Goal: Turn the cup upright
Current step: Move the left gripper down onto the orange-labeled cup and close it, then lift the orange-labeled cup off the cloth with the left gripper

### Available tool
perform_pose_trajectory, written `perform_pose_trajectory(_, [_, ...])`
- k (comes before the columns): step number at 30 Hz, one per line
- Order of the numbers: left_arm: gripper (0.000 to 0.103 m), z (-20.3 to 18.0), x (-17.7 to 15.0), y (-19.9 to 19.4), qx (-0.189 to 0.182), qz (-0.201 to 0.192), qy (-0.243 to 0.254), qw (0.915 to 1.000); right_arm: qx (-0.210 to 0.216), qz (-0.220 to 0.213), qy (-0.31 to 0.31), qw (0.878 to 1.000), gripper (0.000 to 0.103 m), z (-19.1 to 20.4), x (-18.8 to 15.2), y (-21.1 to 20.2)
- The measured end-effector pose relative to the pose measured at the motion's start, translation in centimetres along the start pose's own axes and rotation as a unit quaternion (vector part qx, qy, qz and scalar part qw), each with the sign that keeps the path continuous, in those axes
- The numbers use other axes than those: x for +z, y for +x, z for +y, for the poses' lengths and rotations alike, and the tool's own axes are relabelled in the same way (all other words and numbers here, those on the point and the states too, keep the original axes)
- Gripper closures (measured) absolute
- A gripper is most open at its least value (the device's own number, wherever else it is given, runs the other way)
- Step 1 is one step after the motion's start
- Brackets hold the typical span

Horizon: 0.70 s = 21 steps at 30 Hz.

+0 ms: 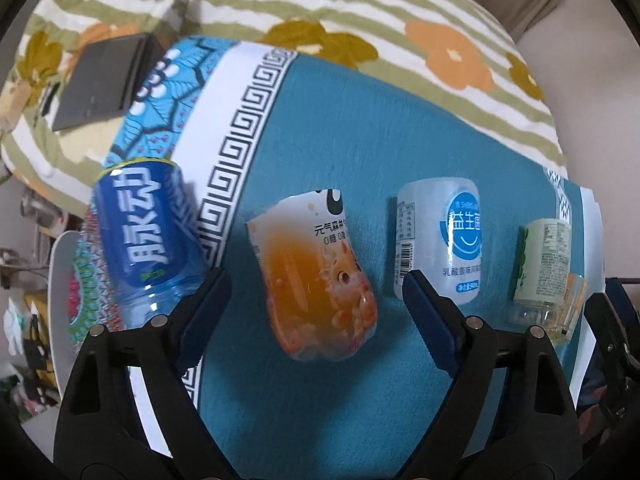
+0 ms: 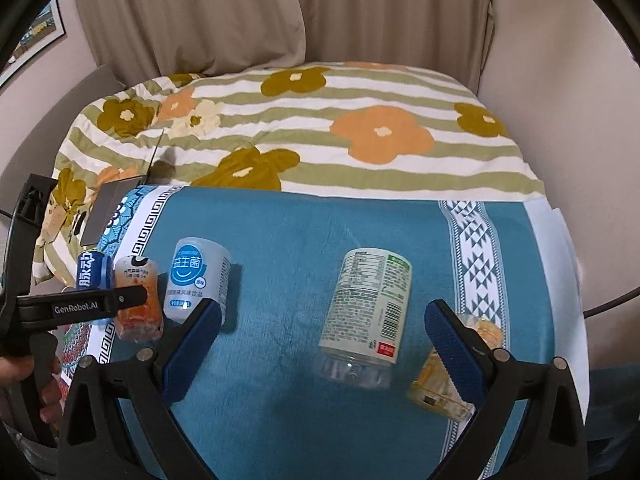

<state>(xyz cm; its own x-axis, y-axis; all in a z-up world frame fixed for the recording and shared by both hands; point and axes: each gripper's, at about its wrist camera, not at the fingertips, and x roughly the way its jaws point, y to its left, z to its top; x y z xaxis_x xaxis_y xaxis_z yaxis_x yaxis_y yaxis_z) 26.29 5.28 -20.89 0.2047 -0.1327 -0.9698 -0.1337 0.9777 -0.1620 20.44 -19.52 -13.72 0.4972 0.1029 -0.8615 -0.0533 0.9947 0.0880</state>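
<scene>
One clear cup (image 2: 456, 372) is lying tipped at lower right, behind the right gripper (image 2: 322, 322), gaping empty. Four bottles are standing inverted; blue one (image 1: 146, 236) reading 脉动. Left gripper (image 1: 316, 292), marked GenRobot.AI, is spread open

Clear amber-tinted cup (image 2: 452, 376) on its side on teal cloth (image 2: 304, 240)

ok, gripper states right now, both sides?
Left gripper: open, holding nothing, jaws either side of the orange bottle.
Right gripper: open, holding nothing.
</scene>
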Motion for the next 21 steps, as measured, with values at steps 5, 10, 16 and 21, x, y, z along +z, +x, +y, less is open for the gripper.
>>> perform_pose_trajectory(5, [0.021,-0.4,0.2,1.6,-0.001,0.027,0.010,0.9996,-0.005,0.010,0.001,1.000,0.001,0.3,0.6,1.2])
perform_pose_trajectory(10, [0.022,-0.3,-0.1,2.5,0.002,0.042,0.012,0.9990,-0.008,0.017,0.006,1.000,0.001,0.4,1.0,1.9])
perform_pose_trajectory(16, [0.034,-0.4,-0.5,2.9,0.002,0.046,0.020,0.9987,-0.010,0.021,0.008,1.000,0.001,0.7,1.3,2.3])
perform_pose_trajectory(21, [0.034,-0.5,-0.6,2.4,0.001,0.037,0.026,0.9990,-0.009,0.019,0.007,1.000,0.002,0.7,1.3,2.2])
